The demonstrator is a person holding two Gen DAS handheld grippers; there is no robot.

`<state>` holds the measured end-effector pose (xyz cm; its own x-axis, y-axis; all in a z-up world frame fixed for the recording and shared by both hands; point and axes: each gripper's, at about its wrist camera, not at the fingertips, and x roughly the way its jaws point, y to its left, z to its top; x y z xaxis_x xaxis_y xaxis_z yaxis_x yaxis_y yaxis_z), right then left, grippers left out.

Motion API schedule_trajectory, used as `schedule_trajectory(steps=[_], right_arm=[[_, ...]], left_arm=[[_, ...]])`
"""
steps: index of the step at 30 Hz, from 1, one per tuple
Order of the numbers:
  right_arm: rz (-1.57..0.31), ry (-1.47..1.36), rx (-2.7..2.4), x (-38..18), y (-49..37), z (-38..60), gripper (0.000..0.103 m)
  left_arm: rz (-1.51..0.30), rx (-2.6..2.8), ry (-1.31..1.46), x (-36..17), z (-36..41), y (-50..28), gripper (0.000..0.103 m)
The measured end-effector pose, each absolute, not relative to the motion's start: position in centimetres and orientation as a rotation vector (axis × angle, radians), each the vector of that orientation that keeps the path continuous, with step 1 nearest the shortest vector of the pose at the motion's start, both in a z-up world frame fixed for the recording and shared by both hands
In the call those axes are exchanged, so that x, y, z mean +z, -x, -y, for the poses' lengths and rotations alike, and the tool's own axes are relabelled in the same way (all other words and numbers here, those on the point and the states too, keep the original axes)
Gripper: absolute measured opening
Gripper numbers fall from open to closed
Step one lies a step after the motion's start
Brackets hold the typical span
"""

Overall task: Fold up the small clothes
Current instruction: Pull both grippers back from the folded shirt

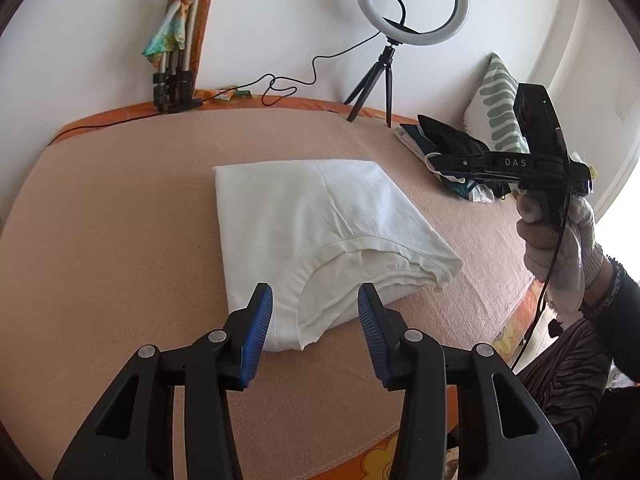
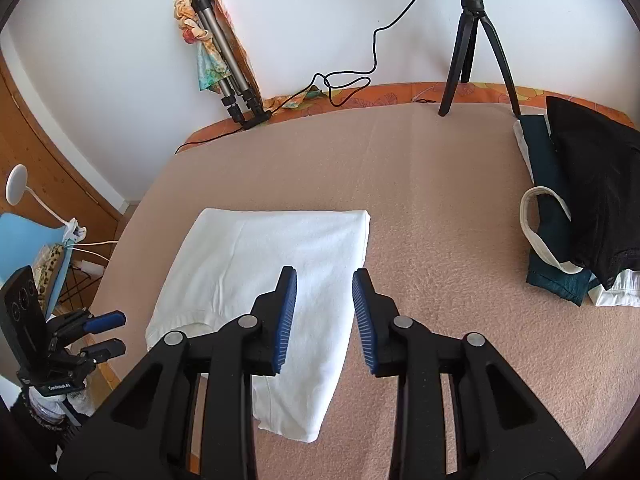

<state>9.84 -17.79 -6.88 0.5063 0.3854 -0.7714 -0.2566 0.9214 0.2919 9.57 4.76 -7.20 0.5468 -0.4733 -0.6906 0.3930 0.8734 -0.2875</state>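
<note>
White garment point(image 1: 320, 236) folded on the pink blanket point(image 1: 120, 240), both grippers above it with jaws apart and empty.

The garment lies flat in the middle of the blanket as a folded packet — its neckline opening and layered hems face the near edge in the left wrist view. The left gripper point(image 1: 316, 320) hangs over this near edge; its blue pads point(image 1: 260, 332) stand partly open and nothing is between them. The right gripper point(image 2: 325, 316) is over the right side of the same garment point(image 2: 256, 272), also partly open, holding nothing. A gloved hand point(image 1: 560, 252) carries it. A pile of dark folded clothes point(image 2: 580, 200) lies well apart at the right — beside a ring light tripod point(image 1: 372, 84).
</note>
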Motion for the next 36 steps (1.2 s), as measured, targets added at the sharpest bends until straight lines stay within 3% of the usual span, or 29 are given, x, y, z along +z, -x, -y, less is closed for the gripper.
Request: schedule_trajectory(steps=[5, 13, 16, 25, 29, 36], right_arm=[[-0.918, -0.061, 0.379, -5.9, -5.8, 17.2, 0.039], [-0.897, -0.015, 0.347, -6.3, -2.4, 16.4, 0.044], [-0.891, 0.007, 0.341, -6.4, -1.5, 16.2, 0.046], [-0.855, 0.04, 0.32, -6.4, 0.3, 17.0, 0.067], [-0.878, -0.005, 0.329, -7.2, -0.6, 18.2, 0.079], [-0.965, -0.181, 0.389, -9.6, -4.4, 20.1, 0.08]], left_arm=[[-0.825, -0.459, 0.098, -6.4, -4.5, -8.9, 0.061], [-0.781, -0.41, 0.096, -5.3, -4.1, -7.4, 0.062], [-0.766, -0.383, 0.077, -5.1, -3.7, -6.7, 0.069], [-0.763, -0.307, 0.018, -5.4, -3.1, -5.7, 0.073], [-0.846, -0.329, 0.11, -6.9, -3.6, -6.6, 0.075], [-0.957, -0.298, 0.346, -9.8, -5.7, -7.8, 0.075]])
